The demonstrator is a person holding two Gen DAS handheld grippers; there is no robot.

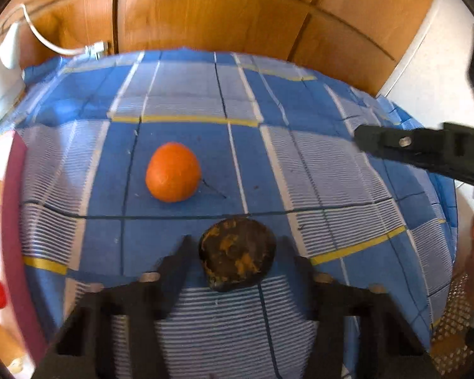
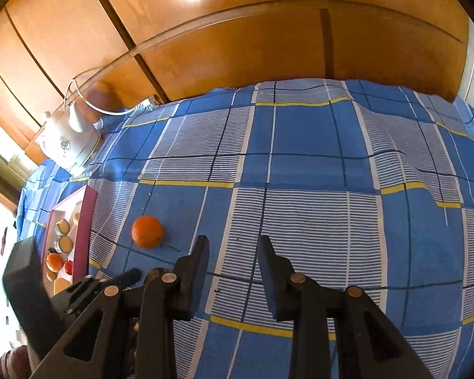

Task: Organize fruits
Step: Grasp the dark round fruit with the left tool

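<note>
A dark brown, blotched fruit point(image 1: 237, 254) lies on the blue checked cloth between the fingers of my left gripper point(image 1: 233, 246), which stands open around it; whether the fingers touch it I cannot tell. An orange point(image 1: 173, 172) sits on the cloth beyond it to the left, and also shows in the right wrist view point(image 2: 147, 231). My right gripper point(image 2: 233, 249) is open and empty above the cloth, right of the orange. The left gripper point(image 2: 123, 279) shows at the lower left of the right wrist view. A right gripper finger point(image 1: 410, 147) reaches in from the right.
A pink-rimmed white tray point(image 2: 83, 221) with several fruits lies at the table's left, also in the left wrist view point(image 1: 12, 208). A white electric kettle point(image 2: 69, 145) with its cord stands at the back left. Wooden cupboard doors point(image 2: 237, 47) rise behind the table.
</note>
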